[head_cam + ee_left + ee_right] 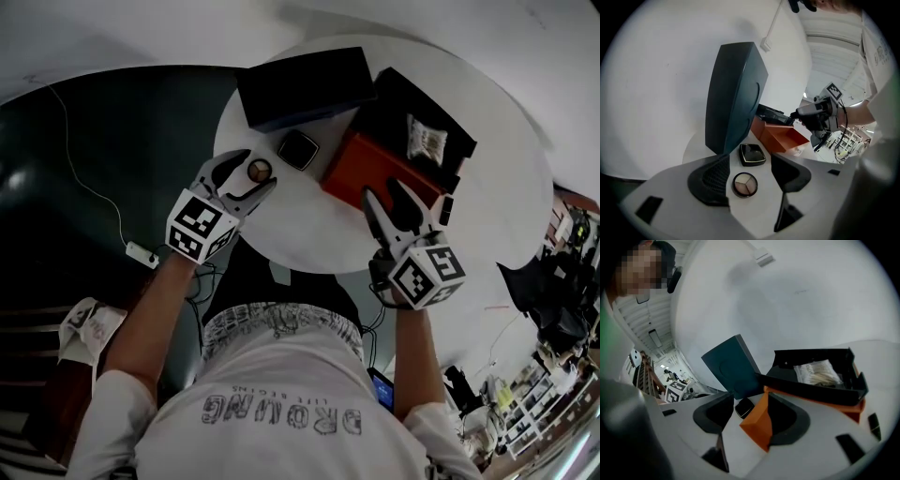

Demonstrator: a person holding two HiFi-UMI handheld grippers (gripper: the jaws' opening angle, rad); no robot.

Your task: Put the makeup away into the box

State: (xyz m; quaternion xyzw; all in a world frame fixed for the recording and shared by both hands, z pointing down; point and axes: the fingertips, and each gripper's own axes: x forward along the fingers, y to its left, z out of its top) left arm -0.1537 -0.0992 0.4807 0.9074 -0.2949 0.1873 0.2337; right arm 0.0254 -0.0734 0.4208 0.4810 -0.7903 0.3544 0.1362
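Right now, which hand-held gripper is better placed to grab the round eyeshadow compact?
The left hand-held gripper: its open jaws straddle the round compact; the right hand-held gripper sits at the orange box's corner.

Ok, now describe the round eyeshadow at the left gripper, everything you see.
The eyeshadow is a small round pan with a dark rim and three wedge-shaped shades in beige and brown tones. Whether a clear lid covers it cannot be told. It lies flat on the white table, between the open jaws of the left gripper, with neither pad pressing on it. The square black compact lies just beyond it, apart.
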